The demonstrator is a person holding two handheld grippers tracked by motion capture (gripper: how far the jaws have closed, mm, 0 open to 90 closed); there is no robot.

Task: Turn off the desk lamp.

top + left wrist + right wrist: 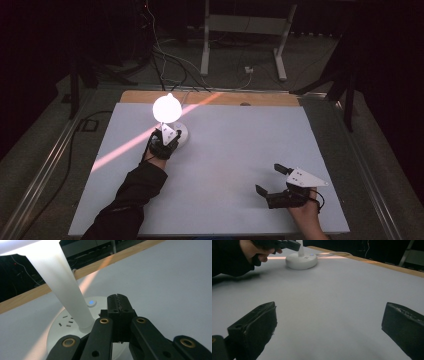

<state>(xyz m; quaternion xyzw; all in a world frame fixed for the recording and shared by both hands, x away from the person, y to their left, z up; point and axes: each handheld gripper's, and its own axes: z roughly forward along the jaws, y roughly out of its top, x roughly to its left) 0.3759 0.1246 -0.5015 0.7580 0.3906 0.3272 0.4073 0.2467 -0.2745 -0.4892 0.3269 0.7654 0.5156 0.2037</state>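
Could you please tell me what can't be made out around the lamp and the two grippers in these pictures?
- Lamp head: high view, glare washes out its shape.
- Whether the shut left gripper touches the lit button: left gripper view, angle leaves it unclear.
- Lamp base markings: right gripper view, too small.

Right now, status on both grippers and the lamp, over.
Left gripper shut, tips over the lamp base beside its lit blue button. Right gripper open, empty, resting apart. Lamp head glowing. Nothing in the way.

Left tongs (pixel 170 134) pinched closed, arm outstretched; right tongs (pixel 270 180) spread wide, resting low.
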